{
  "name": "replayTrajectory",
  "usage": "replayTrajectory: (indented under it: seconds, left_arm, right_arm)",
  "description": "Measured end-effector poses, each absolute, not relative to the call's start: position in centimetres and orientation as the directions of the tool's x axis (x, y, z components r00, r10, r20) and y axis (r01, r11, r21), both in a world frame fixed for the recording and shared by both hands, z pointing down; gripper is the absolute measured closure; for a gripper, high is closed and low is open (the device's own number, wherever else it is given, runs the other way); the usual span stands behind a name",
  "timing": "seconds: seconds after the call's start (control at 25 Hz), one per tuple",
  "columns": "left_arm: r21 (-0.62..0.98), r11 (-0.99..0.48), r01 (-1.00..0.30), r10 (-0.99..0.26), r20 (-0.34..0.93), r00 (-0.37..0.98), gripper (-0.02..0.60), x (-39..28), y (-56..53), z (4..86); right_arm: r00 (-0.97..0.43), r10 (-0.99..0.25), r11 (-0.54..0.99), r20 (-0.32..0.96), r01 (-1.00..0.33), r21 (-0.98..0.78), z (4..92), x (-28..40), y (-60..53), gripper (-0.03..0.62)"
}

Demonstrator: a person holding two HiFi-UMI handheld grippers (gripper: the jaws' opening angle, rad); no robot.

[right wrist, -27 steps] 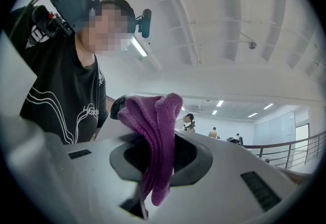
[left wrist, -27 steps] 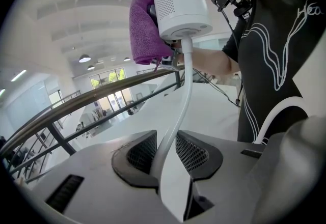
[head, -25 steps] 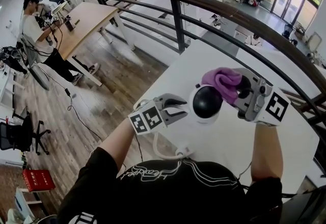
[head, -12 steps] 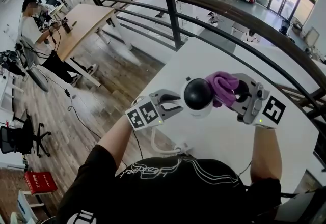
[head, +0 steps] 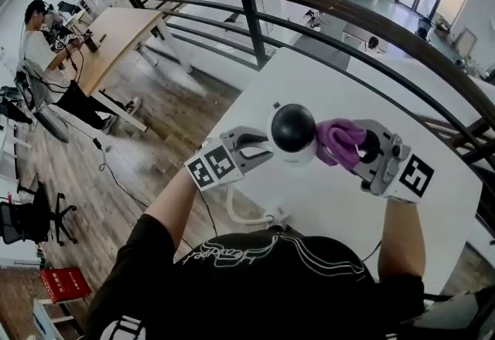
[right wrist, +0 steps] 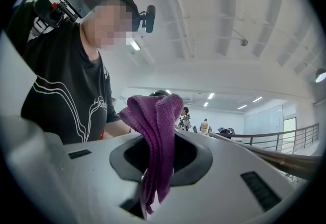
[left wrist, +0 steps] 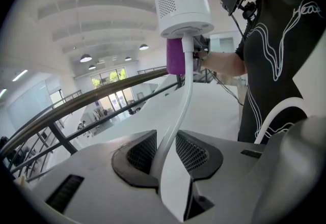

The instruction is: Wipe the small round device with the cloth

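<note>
Left gripper [head: 258, 148] clamps white stem [left wrist: 179, 111] of device [head: 293, 130] | right gripper [head: 357, 147] pinches limp cloth [head: 334, 141], right | device likely light, slick: hold stem.

The purple cloth [head: 337, 142] looks nubby and matt; the device [head: 292, 128] has a glossy black dome and smooth white shell.

Black short-sleeved T-shirt [head: 263, 288] (white swirling linework)

Head camera looks steeply down on the table [head: 325, 207]. Left tongs [left wrist: 167, 141] camera sits close under the device [left wrist: 182, 1]; right tongs [right wrist: 158, 154] camera faces the person [right wrist: 66, 95]. All catch the cloth [head: 336, 141].
</note>
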State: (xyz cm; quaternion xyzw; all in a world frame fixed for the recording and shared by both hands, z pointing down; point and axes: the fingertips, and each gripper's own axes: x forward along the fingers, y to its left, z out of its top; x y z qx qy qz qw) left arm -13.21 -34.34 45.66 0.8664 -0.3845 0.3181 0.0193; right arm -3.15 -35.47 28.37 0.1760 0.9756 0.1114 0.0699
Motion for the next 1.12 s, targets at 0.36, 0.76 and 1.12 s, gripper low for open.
replayTrajectory:
  seconds: [0.36,0.76,1.12]
  left_arm:
    - [-0.215,-0.710,-0.670,-0.654,0.552,0.517,0.465,-13.1,-34.4,45.3]
    - [-0.268,-0.723,-0.636,-0.647,0.585,0.489,0.423,-10.8,-32.3,46.5]
    - [-0.337,-0.667,-0.664,-0.689,0.619,0.378,0.383,-12.9,-33.9,47.5]
  right_arm:
    - [-0.937,0.342,0.923,-0.068,0.321,0.210,29.8,-1.4,-33.3,0.533]
    - [-0.944,0.329,0.932,-0.033,0.319,0.173,33.3,2.3,-29.3,0.533]
    - [-0.950,0.312,0.939,-0.022,0.305,0.157,33.7,3.9,-27.1,0.533]
